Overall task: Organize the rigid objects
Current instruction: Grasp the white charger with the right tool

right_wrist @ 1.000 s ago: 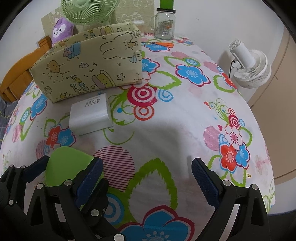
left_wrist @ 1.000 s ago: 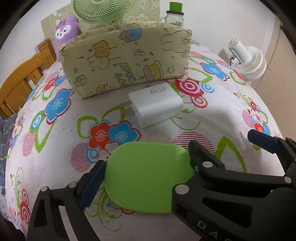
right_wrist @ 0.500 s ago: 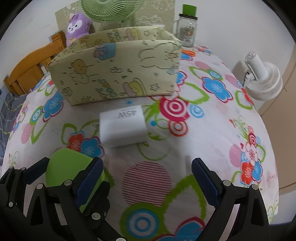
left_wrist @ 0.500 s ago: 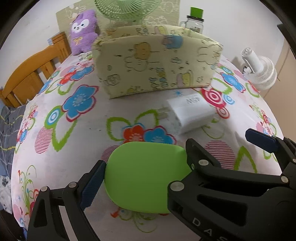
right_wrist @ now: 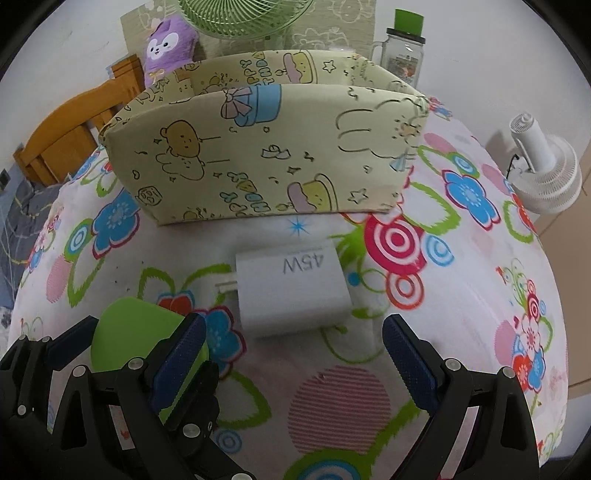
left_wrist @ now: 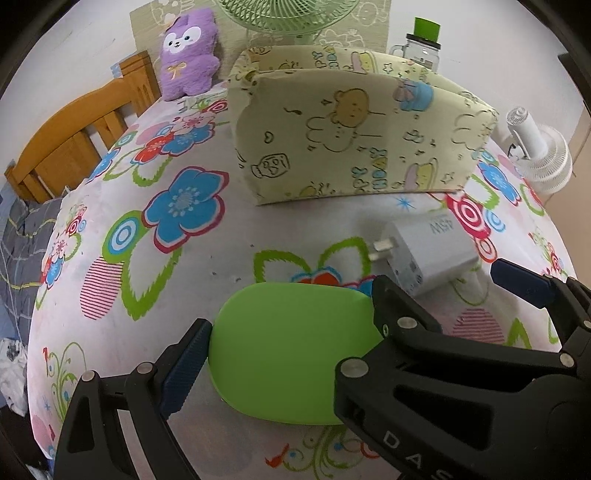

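Observation:
A flat, rounded lime-green case (left_wrist: 291,350) sits between my left gripper's (left_wrist: 295,347) jaws, which are shut on it; the blue left pad (left_wrist: 184,362) presses its edge. The other finger is hidden behind my right gripper (left_wrist: 448,291). In the right wrist view the left gripper (right_wrist: 136,343) and the green case (right_wrist: 125,332) show at the lower left. My right gripper (right_wrist: 293,332) is open and empty, with the white 45W charger (right_wrist: 291,284) lying on the cloth just ahead of its fingertips. A cartoon-print fabric box (right_wrist: 266,158) stands behind the charger (left_wrist: 432,251).
The floral tablecloth (left_wrist: 147,258) curves down to edges at left and right. Behind the fabric box (left_wrist: 362,147) stand a purple plush (left_wrist: 188,51), a green fan (left_wrist: 288,14) and a green-lidded jar (left_wrist: 421,48). A white fan (left_wrist: 539,155) is off the right edge and a wooden frame (left_wrist: 74,144) at the left.
Both grippers have slid leftward over the table. The green case went along in the left gripper. The charger has come from the left to the middle, in front of the right gripper.

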A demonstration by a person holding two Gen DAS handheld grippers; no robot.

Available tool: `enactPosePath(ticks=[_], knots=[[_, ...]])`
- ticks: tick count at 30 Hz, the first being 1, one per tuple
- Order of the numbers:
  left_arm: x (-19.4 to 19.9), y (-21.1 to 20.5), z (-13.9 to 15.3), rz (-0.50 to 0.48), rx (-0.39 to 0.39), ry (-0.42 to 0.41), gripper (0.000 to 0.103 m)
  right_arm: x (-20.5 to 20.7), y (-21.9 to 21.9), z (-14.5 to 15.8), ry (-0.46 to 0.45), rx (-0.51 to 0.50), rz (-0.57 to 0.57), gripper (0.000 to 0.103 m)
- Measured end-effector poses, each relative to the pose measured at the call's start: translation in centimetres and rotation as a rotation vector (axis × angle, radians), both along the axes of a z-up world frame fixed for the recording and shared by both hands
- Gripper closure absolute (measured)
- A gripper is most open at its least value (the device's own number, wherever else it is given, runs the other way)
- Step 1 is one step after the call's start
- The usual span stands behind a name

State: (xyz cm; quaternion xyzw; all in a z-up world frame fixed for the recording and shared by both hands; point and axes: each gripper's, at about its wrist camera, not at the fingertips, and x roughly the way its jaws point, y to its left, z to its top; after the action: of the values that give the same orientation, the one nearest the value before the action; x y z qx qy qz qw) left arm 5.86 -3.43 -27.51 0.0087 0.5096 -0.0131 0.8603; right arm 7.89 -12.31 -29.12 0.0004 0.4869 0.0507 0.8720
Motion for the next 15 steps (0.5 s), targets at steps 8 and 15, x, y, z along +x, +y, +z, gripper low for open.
enactPosePath(ticks=[8,15], knots=[[1.4,0.5,-0.6,0.023,0.004,0.016,0.008,1.7,0.8,-0.6,0.013,0.004,0.013,0.005],[2.2,0.7,-0.6,0.023,0.013,0.020,0.008,2.8,1.3,-0.7,0.009,0.011,0.034,0.005]])
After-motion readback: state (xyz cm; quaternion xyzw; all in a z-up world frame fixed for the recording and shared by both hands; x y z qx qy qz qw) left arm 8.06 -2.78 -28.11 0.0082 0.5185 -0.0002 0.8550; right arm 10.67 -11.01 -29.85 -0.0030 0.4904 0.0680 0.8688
